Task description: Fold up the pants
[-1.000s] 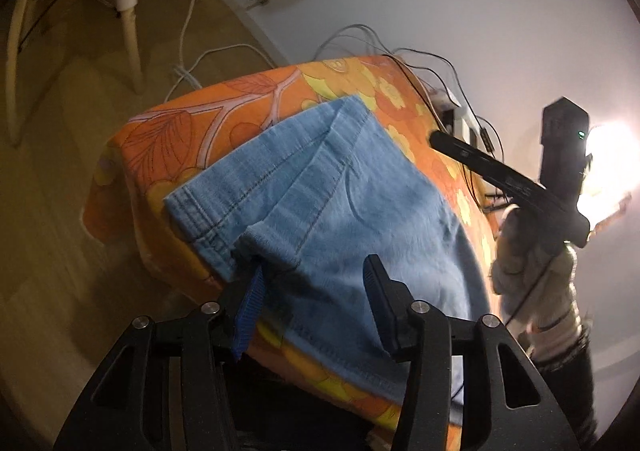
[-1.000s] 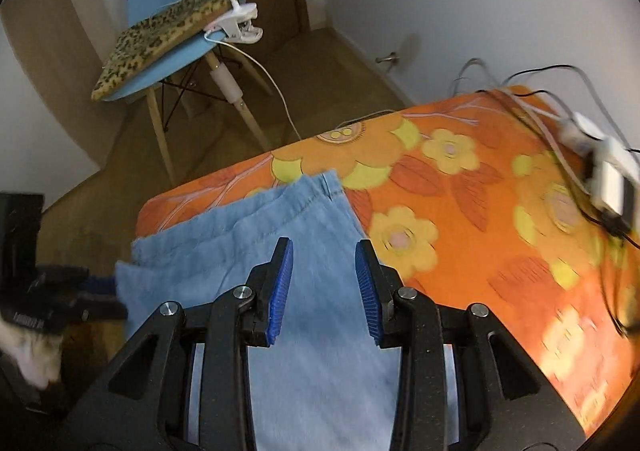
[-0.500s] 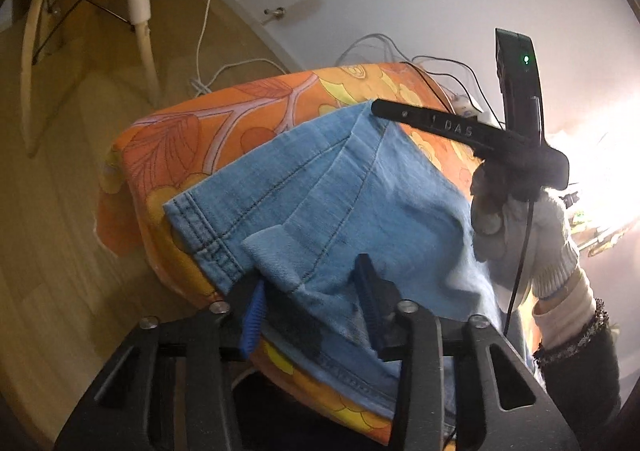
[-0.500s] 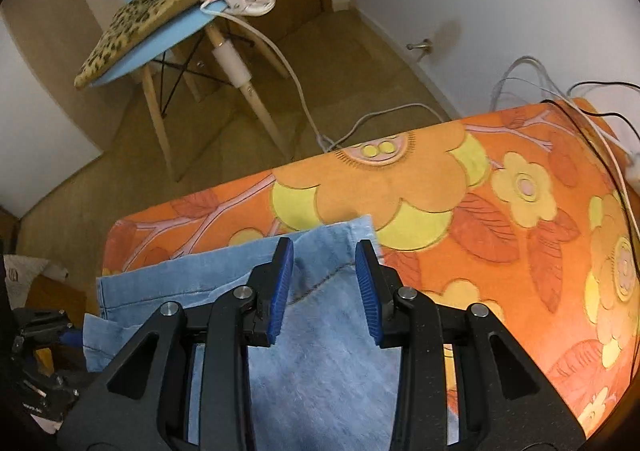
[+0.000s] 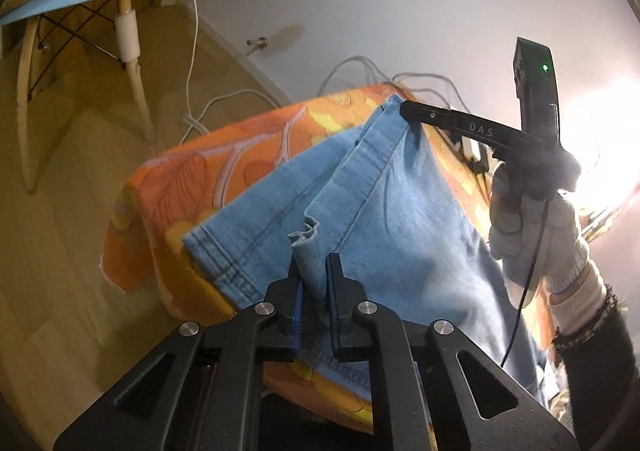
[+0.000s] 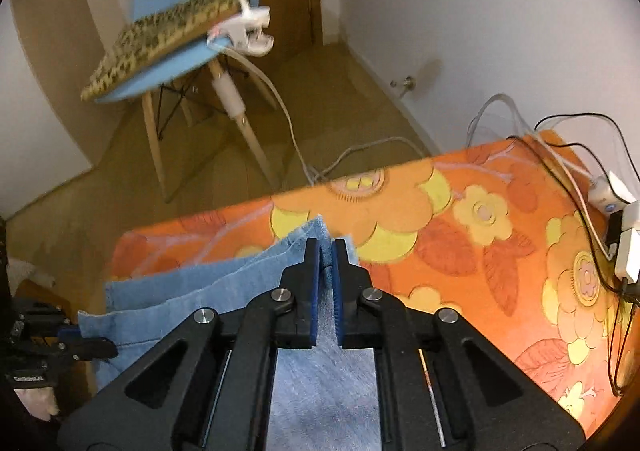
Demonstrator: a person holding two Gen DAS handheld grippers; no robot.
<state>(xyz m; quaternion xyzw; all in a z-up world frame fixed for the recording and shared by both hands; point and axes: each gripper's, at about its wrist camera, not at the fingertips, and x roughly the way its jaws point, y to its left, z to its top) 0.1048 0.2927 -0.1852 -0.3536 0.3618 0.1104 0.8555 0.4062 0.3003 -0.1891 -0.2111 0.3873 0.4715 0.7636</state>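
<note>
Both of my tongs have just clamped down. A second ago the left tongs (image 5: 314, 287) stood spread over the near hem of the pants (image 5: 384, 219), and now the two pads are pressed together on a pinch of denim that bunches up in a small ruffle between them. The right tongs (image 6: 326, 263) were spread above the cloth as well; now they too are shut, pinching the far corner of the hem, with a thin strip of blue fabric showing between the pads. In the left view I can see the right tongs (image 5: 404, 109) reaching out to that far corner, held in my gloved right hand (image 5: 532, 227).

The pants lie flat on the table, which is covered by an orange flowered cloth (image 6: 460, 235). The leg ends sit close to the table edge that faces the blue chair (image 6: 168, 63), and the rest of the denim runs back toward me. A tangle of cables and plugs (image 6: 612, 211) sits at the far right of the table, well apart from the denim.

With both corners of the hem now gripped, I judge the grasp finished and the fold ready to begin: the next move should be to lift this end and carry it back over the rest of the pants. The left pinch looks small and wrinkled, so the cloth could slip out there as I lift.
</note>
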